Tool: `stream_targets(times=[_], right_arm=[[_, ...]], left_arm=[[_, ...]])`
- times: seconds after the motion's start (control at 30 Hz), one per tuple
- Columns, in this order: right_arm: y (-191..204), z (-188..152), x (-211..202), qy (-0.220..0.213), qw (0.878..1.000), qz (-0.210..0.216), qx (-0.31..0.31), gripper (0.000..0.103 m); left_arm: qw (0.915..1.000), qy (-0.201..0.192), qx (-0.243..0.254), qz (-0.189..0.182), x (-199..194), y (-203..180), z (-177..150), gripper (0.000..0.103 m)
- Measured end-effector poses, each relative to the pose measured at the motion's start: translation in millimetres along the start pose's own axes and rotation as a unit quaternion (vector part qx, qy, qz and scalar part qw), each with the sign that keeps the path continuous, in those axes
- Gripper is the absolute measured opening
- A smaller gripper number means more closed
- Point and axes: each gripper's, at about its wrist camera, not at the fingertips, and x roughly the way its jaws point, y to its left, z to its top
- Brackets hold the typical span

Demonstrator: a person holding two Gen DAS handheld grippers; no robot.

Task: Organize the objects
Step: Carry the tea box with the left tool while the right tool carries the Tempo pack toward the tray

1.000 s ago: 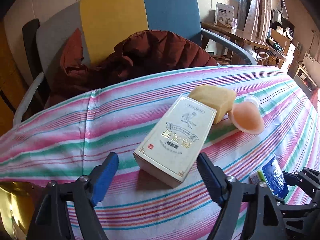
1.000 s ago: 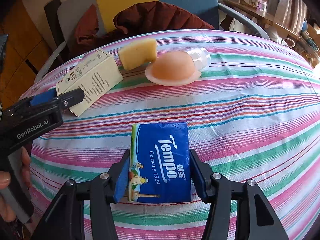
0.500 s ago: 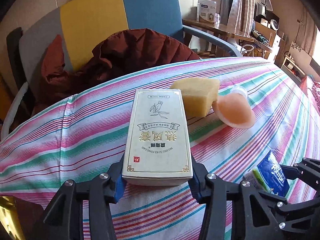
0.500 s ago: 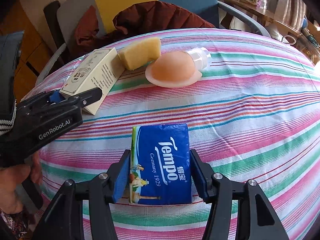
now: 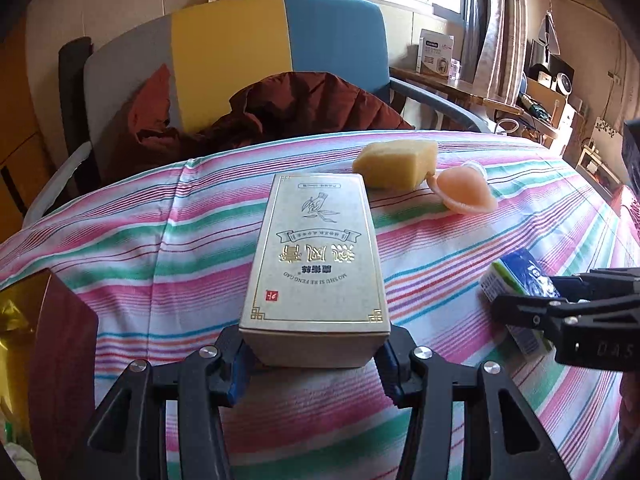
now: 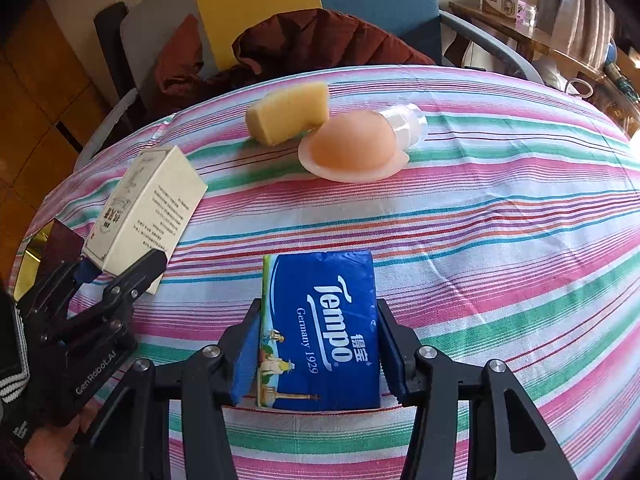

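A cream box with gold print [image 5: 316, 248] lies lengthwise on the striped tablecloth [image 5: 120, 240], and my left gripper [image 5: 316, 356] is shut on its near end. In the right wrist view, that box [image 6: 148, 208] angles up from the left gripper [image 6: 120, 268]. The jaws of my right gripper [image 6: 318, 348] are closing on a blue Tempo tissue pack [image 6: 320, 320], with both pads against its sides. In the left wrist view, the pack [image 5: 516, 276] and the right gripper [image 5: 548, 296] are at the right. A yellow sponge [image 6: 288, 114] and a peach silicone dome with a clear cap [image 6: 352, 146] lie farther back.
Behind the table stands a chair with a yellow and blue back [image 5: 280, 40], and a dark red jacket [image 5: 300, 108] is heaped on it. Gold foil [image 5: 16, 340] shows at the table's left edge. A wooden side table holding a white carton [image 5: 434, 52] is at the back right.
My left gripper went from wide open around the box to shut on its near end. The box turned to lie along the fingers and drew away from the sponge. The right jaws narrowed slightly on the pack.
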Motion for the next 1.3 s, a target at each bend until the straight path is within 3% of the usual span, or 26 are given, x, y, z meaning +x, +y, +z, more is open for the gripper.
stream_targets(times=[0.4, 0.77, 1.03, 1.3], right_arm=[[24, -8, 2, -0.013, 0.999, 0.025, -0.041, 0.052], [33, -15, 0, -0.014, 0.997, 0.066, -0.047, 0.052], [40, -17, -2, -0.014, 0.995, 0.078, -0.053, 0.052], [49, -18, -11, -0.043, 0.993, 0.088, -0.070, 0.052]], left_arm=[[0.9998, -0.009, -0.015, 0.010, -45, 11, -44, 0.051], [0.9985, -0.035, -0.032, -0.028, -97, 10, -64, 0.051], [0.9919, -0.057, -0.114, -0.007, -131, 68, -61, 0.051], [0.9799, -0.036, -0.193, 0.033, -138, 151, -60, 0.051]])
